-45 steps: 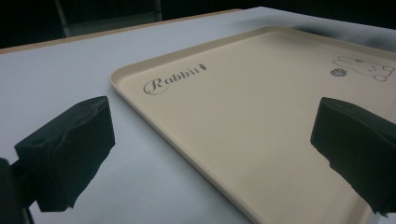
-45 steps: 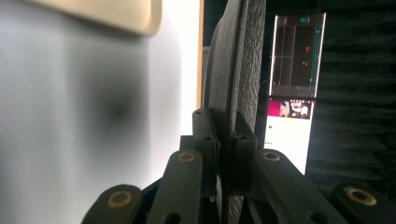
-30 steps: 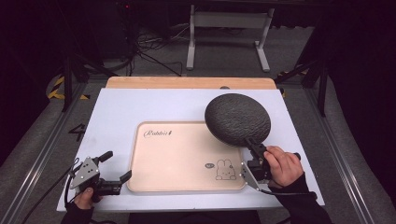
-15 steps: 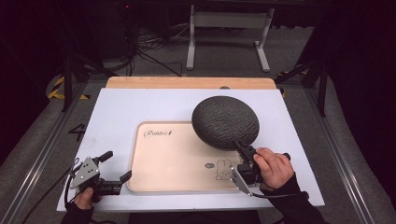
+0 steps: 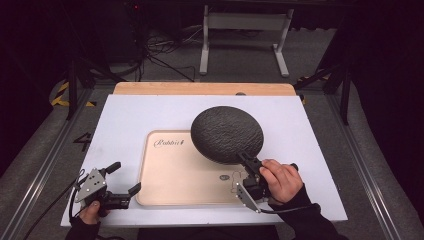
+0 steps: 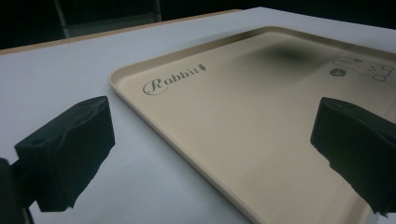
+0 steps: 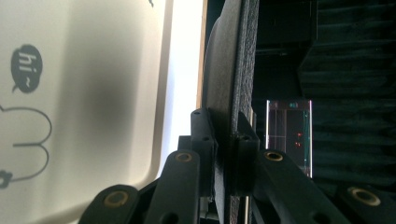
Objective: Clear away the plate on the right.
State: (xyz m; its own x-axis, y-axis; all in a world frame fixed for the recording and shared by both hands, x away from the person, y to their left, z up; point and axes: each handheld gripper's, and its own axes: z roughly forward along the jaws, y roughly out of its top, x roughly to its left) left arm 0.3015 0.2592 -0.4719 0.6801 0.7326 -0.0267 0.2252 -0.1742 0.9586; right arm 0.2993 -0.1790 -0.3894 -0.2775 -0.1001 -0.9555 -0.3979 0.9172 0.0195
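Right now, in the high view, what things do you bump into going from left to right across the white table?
left gripper → beige tray → dark round plate → right gripper, clamped on the plate's near edge → the hand holding it.

The left hand (image 5: pixel 89 212) comes in at the bottom left corner of the high view, fingers wrapped round the body of the left gripper (image 5: pixel 124 178), which lies low and points to the right. Its jaws stand wide apart with nothing between them; in the left gripper view the two black pads (image 6: pixel 70 147) sit far out at either edge. The right hand (image 5: pixel 280 180) enters from the bottom right in a dark sleeve, knuckles up, gripping the right gripper (image 5: pixel 245 161), which points up and left. Its jaws are clamped tight, and in the right gripper view both pads (image 7: pixel 203 140) press flat from either side
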